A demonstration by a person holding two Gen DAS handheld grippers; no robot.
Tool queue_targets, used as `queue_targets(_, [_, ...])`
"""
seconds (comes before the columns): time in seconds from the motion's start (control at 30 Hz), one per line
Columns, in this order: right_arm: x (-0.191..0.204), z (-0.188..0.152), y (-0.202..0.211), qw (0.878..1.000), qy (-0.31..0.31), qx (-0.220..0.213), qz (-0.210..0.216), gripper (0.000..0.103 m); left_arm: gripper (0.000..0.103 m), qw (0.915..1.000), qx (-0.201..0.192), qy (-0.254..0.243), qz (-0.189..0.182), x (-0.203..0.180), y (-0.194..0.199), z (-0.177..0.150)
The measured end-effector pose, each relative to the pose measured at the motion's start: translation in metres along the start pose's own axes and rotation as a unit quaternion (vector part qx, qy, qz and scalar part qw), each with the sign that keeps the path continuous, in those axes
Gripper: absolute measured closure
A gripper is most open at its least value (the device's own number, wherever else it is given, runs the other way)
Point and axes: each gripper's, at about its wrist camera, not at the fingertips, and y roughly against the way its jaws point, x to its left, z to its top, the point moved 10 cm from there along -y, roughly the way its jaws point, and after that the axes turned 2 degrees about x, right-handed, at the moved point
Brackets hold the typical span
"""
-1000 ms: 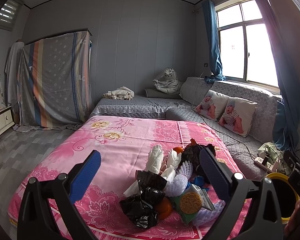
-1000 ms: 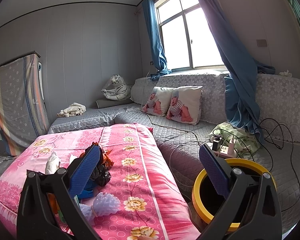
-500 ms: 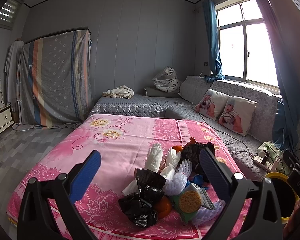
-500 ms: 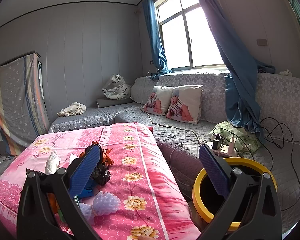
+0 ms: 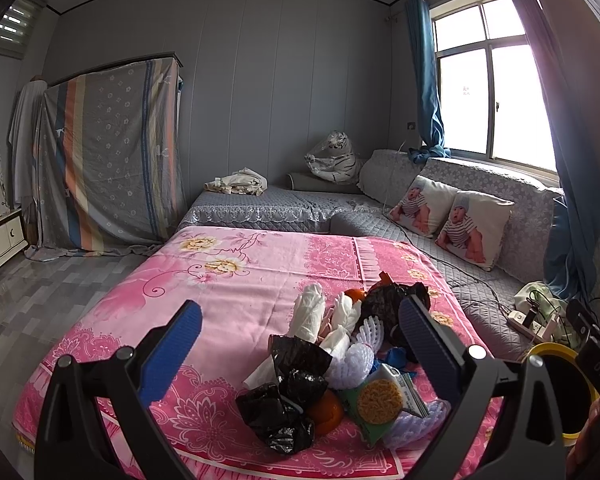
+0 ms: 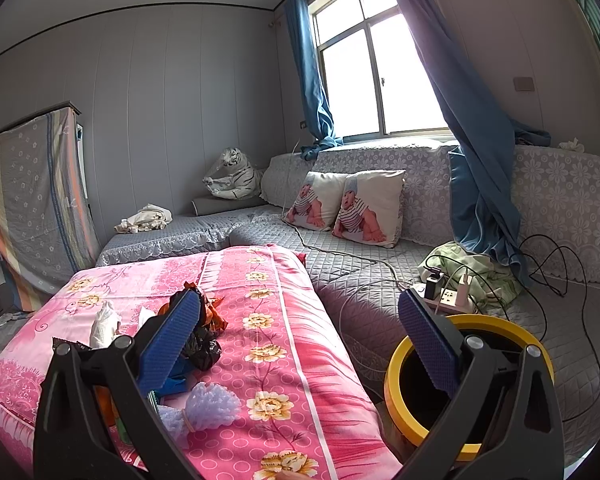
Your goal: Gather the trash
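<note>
A pile of trash lies on the pink flowered cloth (image 5: 228, 292): black plastic bags (image 5: 284, 408), white crumpled paper (image 5: 310, 312), white foam nets (image 5: 360, 348), an orange (image 5: 326, 414) and a green noodle packet (image 5: 384, 398). My left gripper (image 5: 300, 328) is open and empty, held above and in front of the pile. My right gripper (image 6: 300, 332) is open and empty, between the pile's edge (image 6: 204, 344) and a yellow-rimmed black bin (image 6: 500, 328). A purple foam net (image 6: 208, 404) lies near its left finger. The bin also shows in the left wrist view (image 5: 548, 350).
A grey quilted sofa (image 6: 380, 256) runs behind and right of the pink table, with two baby-print cushions (image 6: 352, 208), a power strip with cables (image 6: 448, 300) and green cloth. A plush tiger (image 5: 334, 156) sits in the far corner. Blue curtains hang at the window.
Both views have barely shifted. Both grippers stay open and empty, and the trash has not moved.
</note>
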Motion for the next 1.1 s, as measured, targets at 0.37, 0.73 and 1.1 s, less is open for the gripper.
queue_targets(0.37, [0.0, -0.001, -0.001, 1.0, 0.001, -0.001, 0.0, 0.008, 0.007, 1.0, 0.003, 0.0, -0.001, -0.001, -0.001, 0.0])
queue_targets(0.73, [0.0, -0.002, -0.002, 1.0, 0.001, -0.002, -0.004, 0.008, 0.007, 1.0, 0.005, 0.0, -0.005, -0.002, -0.001, 0.002])
queue_targets(1.1, [0.011, -0.004, -0.016, 0.999, 0.02, 0.004, 0.034, 0.008, 0.007, 0.9943, 0.068, 0.011, -0.082, 0.009, -0.024, -0.008])
